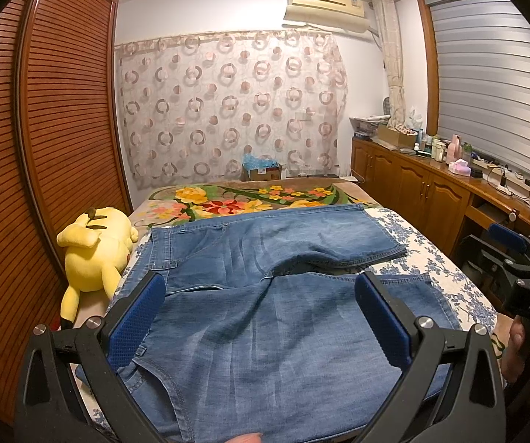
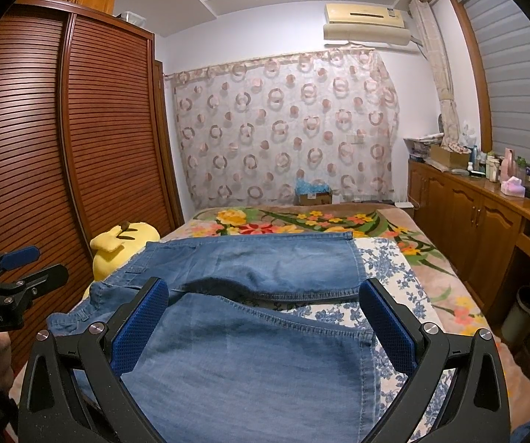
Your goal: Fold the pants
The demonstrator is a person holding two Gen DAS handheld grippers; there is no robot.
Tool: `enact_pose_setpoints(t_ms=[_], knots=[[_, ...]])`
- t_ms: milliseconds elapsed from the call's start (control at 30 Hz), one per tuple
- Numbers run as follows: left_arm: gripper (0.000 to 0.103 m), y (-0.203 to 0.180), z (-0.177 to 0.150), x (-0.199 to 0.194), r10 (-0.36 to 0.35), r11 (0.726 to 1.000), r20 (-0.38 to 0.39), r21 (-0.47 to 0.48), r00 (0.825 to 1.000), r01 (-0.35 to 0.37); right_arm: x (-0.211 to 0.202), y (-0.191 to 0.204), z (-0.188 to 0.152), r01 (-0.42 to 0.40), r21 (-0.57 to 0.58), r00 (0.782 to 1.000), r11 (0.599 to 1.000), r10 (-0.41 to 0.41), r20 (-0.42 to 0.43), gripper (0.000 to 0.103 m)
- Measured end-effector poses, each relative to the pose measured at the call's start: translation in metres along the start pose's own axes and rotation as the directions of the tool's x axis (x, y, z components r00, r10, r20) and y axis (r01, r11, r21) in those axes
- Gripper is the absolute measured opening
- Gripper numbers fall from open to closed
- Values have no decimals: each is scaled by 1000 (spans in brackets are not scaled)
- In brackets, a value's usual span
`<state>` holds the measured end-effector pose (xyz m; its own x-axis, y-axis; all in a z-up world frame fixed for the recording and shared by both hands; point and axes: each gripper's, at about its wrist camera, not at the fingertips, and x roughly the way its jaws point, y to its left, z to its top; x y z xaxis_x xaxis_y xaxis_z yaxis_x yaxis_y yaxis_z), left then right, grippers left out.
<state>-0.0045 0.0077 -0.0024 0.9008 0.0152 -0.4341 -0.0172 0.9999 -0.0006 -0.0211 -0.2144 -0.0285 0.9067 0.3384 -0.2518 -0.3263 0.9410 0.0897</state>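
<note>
Blue denim pants (image 1: pixel 265 317) lie spread flat on the bed, waist to the left, the two legs running to the right and parted at the crotch. They also show in the right wrist view (image 2: pixel 250 354). My left gripper (image 1: pixel 259 295) is open above the waist and seat of the near leg, holding nothing. My right gripper (image 2: pixel 263 302) is open above the hem end of the near leg, holding nothing. The right gripper also shows at the right edge of the left wrist view (image 1: pixel 516 258), and the left gripper at the left edge of the right wrist view (image 2: pixel 17 269).
A yellow plush toy (image 1: pixel 95 251) lies on the bed left of the waistband. The bed has a blue-flower sheet (image 1: pixel 446 269) and a floral blanket (image 1: pixel 265 195) beyond the pants. A louvred wardrobe (image 1: pixel 43 147) stands on the left, a cluttered wooden sideboard (image 1: pixel 431 181) on the right.
</note>
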Motion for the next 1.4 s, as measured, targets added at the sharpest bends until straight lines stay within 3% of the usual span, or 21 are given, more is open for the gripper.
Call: enact_pose_setpoints(t_ms=[733,1000,1400], knots=[[103,1,1,-1,-10,1000,-9,4,1000,10,1,-3,-1,-10,-1,1000,1000,10,1,103],[103,16,-14,19,-4,1000,-107,-18,994,2,19,-17,-17,-27,-7,996,1000,27,-81,103],[103,66,-51,45,40,998,-186,-45,982,-49,34,-51,-34,34,-8,975,999,-35,-220,99]])
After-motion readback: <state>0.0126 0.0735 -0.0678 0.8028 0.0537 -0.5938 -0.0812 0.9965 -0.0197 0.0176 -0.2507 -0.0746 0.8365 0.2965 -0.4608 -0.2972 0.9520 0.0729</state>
